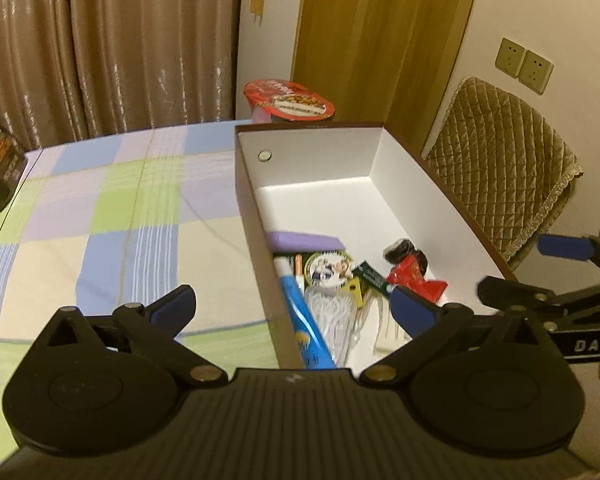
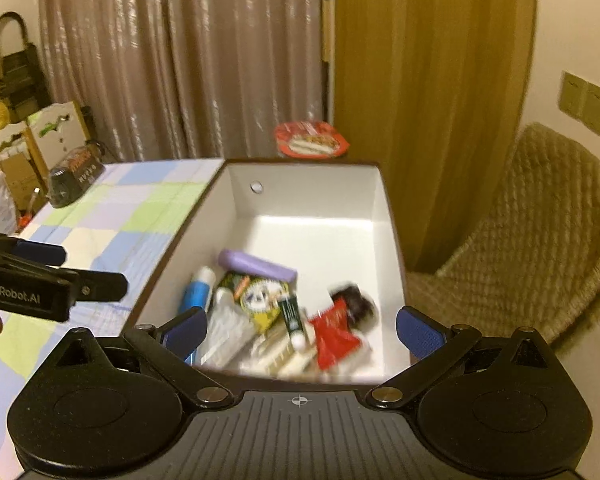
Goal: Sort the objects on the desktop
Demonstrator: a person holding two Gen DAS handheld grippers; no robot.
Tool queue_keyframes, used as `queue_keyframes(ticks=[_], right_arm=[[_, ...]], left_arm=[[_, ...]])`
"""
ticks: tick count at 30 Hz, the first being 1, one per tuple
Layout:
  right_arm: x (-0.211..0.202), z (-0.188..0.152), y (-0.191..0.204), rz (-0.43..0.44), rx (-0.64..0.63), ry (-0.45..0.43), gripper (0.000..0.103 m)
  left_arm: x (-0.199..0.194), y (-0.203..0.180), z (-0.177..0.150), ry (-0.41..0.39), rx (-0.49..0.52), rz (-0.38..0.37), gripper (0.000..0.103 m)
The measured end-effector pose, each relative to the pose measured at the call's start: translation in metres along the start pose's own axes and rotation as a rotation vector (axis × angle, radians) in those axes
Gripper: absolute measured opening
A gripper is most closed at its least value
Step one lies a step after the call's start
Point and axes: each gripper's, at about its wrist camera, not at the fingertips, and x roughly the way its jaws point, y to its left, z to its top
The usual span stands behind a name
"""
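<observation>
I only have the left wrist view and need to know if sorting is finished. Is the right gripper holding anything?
Observer: No. The right gripper is open and empty, over the near end of the box.
Operator: Something dark is cut off at my left edge. What is it?
Observer: A dark jar with a label, at the far-left corner of the table.
Operator: What lies beyond that corner?
Observer: Cardboard boxes stand beside the table.
</observation>
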Motion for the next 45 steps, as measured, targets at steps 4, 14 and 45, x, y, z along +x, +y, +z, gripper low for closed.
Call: queue_keyframes(ticks=[4, 14, 45], right_arm=[[-0.017, -0.013, 0.009, -0.05, 0.035, 0.068, 0.103], [-0.065, -0.038, 0.036, -0.104, 0.126, 0.149, 0.103], [-0.023, -0.01, -0.027, 0.064, 0.042, 0.263, 0.103]], left_arm=[[-0.015, 0.004, -0.014, 0.012, -0.01, 0.007, 0.102], [-0.068, 0.008, -0.052, 0.005, -0.002, 0.001, 0.102], [-0.047, -0.052, -0.06, 0.056, -0.199, 0.149, 0.102]])
